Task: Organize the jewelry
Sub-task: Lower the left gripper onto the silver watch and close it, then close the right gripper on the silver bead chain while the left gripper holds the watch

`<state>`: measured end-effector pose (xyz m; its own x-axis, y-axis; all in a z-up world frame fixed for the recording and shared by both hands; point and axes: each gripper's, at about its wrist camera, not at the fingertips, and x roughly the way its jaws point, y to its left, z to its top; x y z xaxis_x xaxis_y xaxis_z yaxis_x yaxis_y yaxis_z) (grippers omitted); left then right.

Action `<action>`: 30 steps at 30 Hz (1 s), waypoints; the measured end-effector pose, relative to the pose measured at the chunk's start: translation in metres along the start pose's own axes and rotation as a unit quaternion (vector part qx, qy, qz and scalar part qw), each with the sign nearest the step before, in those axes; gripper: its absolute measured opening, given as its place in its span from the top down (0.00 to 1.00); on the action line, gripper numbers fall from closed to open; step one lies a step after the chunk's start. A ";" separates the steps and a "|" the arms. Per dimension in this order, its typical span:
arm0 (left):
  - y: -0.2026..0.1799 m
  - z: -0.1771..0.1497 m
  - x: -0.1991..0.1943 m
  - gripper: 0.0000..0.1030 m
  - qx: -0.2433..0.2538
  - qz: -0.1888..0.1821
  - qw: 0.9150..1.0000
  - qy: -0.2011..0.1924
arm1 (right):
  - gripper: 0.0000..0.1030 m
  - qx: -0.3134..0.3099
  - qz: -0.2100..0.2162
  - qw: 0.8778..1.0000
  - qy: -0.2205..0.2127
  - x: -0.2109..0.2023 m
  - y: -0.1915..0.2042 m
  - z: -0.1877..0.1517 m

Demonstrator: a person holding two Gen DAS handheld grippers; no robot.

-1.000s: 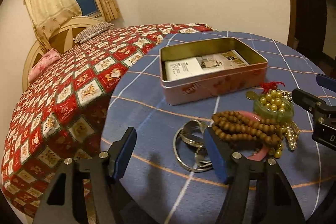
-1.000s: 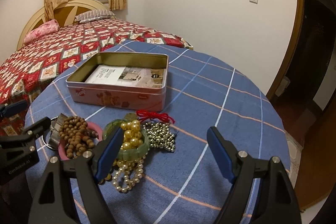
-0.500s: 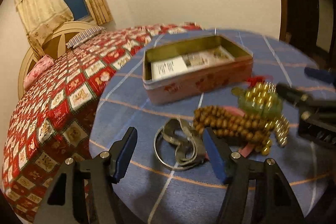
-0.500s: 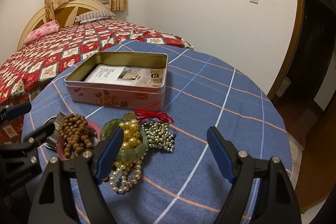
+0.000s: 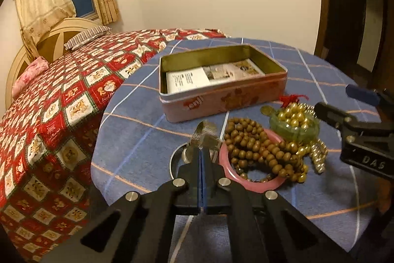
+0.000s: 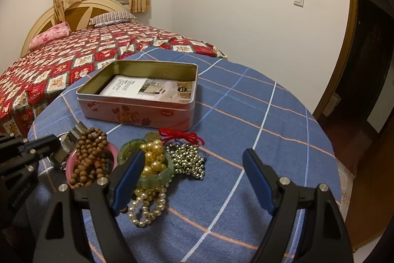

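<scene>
Left gripper (image 5: 201, 152): jaws pressed together at the near edge of the table, pinched on the silver bangles (image 5: 204, 137); one ridged band stands up past the fingertips, though how much of the silver bundle is caught I cannot tell.
Right gripper (image 6: 194, 179): jaws spread wide, nothing between them, hanging over the near side of the table; its left finger (image 6: 128, 179) overlaps the green bracelet in the right wrist view.
Pearl strand (image 6: 145, 207): pale beads lying nearest, just below the green bracelet.
Pink bangle (image 5: 248, 183): flat on the cloth just right of the left gripper, with the brown wooden beads (image 5: 256, 147) heaped in and over it.
Green bracelet (image 5: 293, 131): beside the wooden beads, with gold pearls (image 6: 152, 157) piled in its ring.
Silver bead chain (image 6: 188, 159): bunched to the right of the green bracelet, a red cord (image 6: 182, 134) lying at its far edge.
Tablecloth (image 6: 258, 120): blue with white and orange checks, on a round table.
Tin box (image 6: 138, 97): pink, open, beyond the jewelry near the middle of the table, printed paper (image 6: 147, 88) flat inside.
Bed (image 6: 61, 65): behind the table, red patterned cover.
</scene>
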<state>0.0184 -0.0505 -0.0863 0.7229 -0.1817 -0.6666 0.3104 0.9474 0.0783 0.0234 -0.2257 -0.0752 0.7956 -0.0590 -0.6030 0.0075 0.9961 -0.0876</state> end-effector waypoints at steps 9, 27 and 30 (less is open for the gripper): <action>0.004 0.008 -0.006 1.00 0.005 0.022 1.000 -0.008 | 0.19 0.006 0.000 1.000 0.003 0.002 -0.002 -0.001; 0.008 0.008 0.032 0.40 0.005 0.019 1.000 0.021 | 0.19 -0.004 -0.002 1.000 0.000 0.001 0.002 -0.002; 0.003 0.009 0.033 0.51 0.018 0.014 1.000 0.015 | 0.19 -0.004 -0.002 1.000 0.002 0.002 0.002 -0.003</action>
<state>0.0482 -0.0563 -0.1015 0.7123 -0.1473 -0.6863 0.3134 0.9416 0.1231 0.0234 -0.2245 -0.0786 0.7934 -0.0631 -0.6054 0.0052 0.9953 -0.0970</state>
